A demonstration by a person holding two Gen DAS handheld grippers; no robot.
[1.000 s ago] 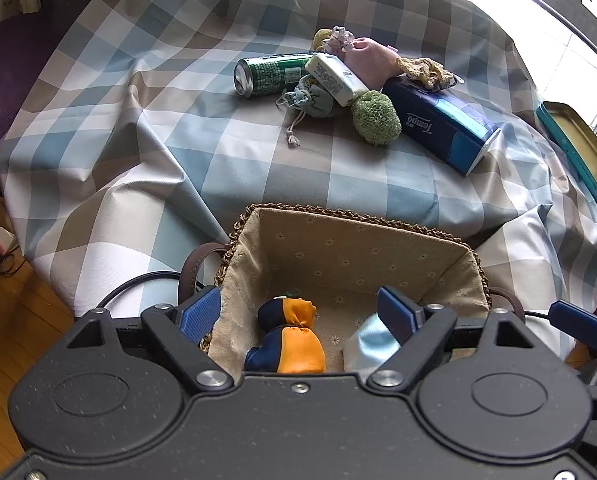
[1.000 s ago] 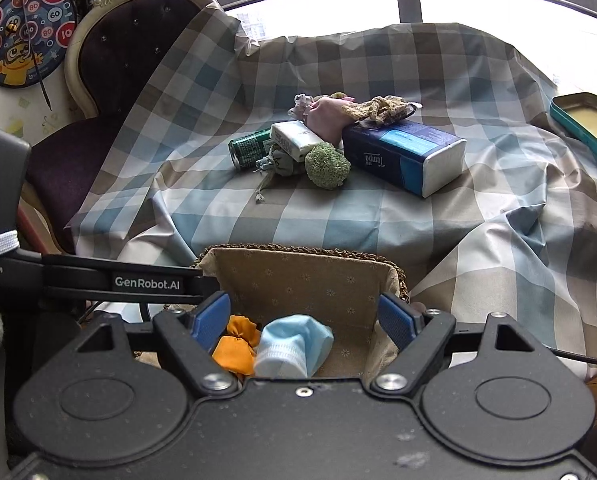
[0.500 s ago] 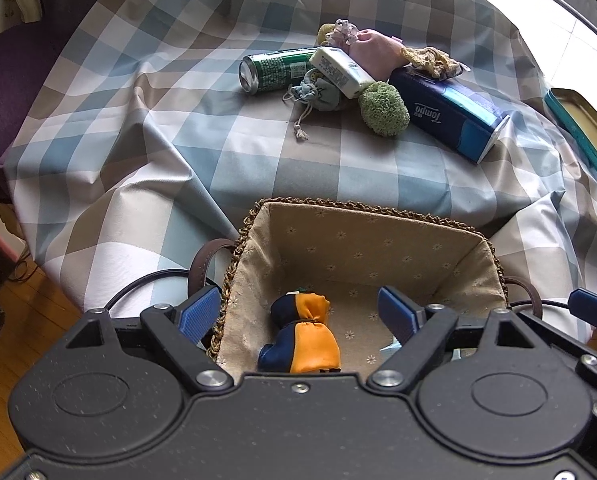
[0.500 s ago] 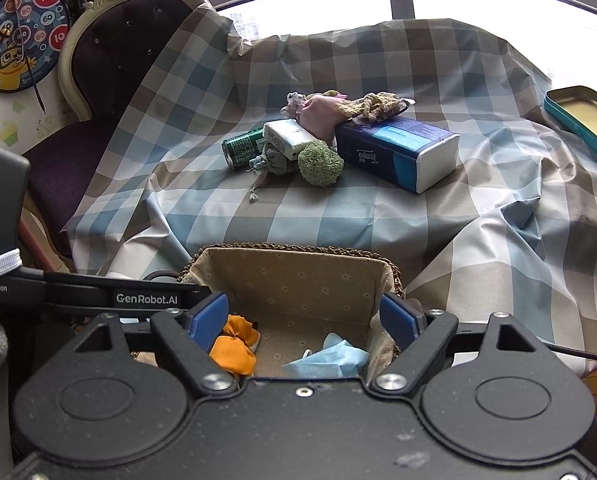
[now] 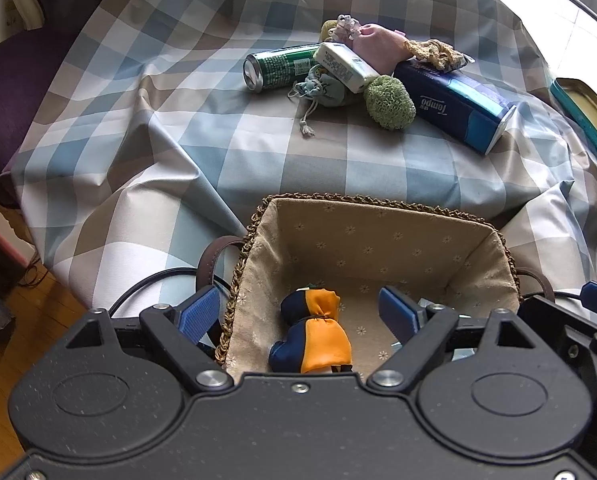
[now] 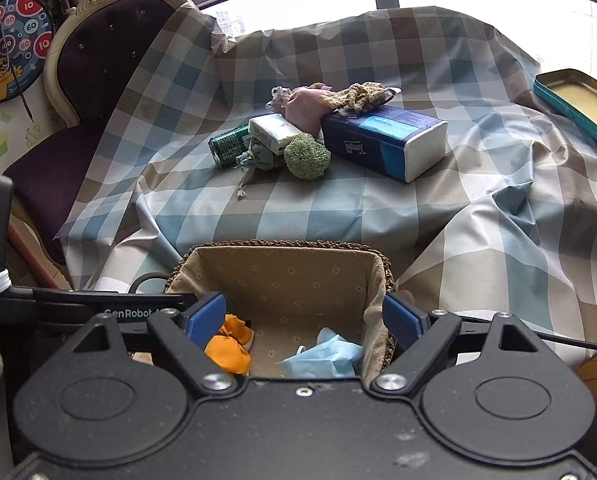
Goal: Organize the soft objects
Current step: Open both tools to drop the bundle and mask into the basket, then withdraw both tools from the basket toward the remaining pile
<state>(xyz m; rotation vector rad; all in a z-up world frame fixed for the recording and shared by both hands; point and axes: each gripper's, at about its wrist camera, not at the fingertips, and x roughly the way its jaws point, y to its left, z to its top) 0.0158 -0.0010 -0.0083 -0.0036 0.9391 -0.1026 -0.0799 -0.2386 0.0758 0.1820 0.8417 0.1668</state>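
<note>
Beyond the basket we see open checked cloth up to the far clutter. Both grippers hover over the basket, gaping and empty: left gripper above the orange-navy pouch; right gripper, just widened, above the blue mask. The far tissue pack reads "Tempo".

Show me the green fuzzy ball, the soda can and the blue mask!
green ball (image 6: pixel 307 156): right wrist view, middle of its fuzzy front.
can (image 5: pixel 279 67): left wrist view, green side.
mask (image 6: pixel 327 357): right wrist view, crumpled middle, inside the basket.
</note>
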